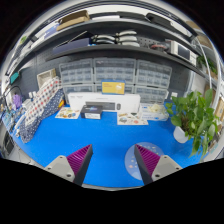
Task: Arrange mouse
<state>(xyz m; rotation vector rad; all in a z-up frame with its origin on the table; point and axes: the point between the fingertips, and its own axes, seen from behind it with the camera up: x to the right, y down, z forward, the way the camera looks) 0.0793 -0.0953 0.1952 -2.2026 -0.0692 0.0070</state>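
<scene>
My gripper (pixel 113 150) is open and empty, and its two purple-padded fingers hover low over a blue table top (pixel 105 140). A pale round disc with small specks (pixel 129 163) lies flat on the blue surface, just inside the right finger, which hides part of it. I cannot make out a mouse with certainty. A small dark object (pixel 92 112) sits far beyond the fingers at the back of the table, in front of a white box (pixel 96 100).
Shallow trays of small items (pixel 68 113) (pixel 132 118) stand along the table's far edge. A green potted plant (pixel 194 118) stands at the right. A patterned cloth bundle (pixel 36 104) is at the left. Shelves and drawer cabinets (pixel 112 72) fill the back wall.
</scene>
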